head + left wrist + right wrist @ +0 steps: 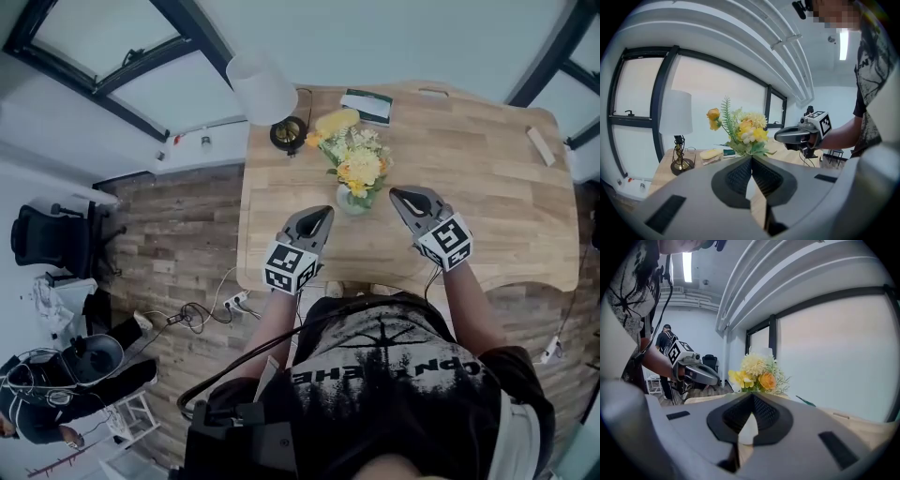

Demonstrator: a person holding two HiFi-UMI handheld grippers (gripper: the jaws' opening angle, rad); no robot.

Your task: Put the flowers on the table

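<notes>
The flowers [356, 161] stand in a vase [353, 200] on the table [487, 187], left of its middle. Taking the flowers as the dial's centre in the head view, the lamp [288, 133] sits at 10 o'clock by the table's left edge. The book [367, 106] lies at 12 by the far edge. The left gripper [325, 213] is at 7 and the right gripper [395, 194] at 4, both near the vase. A chair [47, 239] stands on the floor, well off at 9.

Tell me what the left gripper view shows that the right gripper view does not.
Only the left gripper view: the lamp, a yellow object beside it, the right hand-held gripper. Only the right gripper view: the left hand-held gripper, a standing person, a black chair. Both: the flowers on the wooden table.
</notes>
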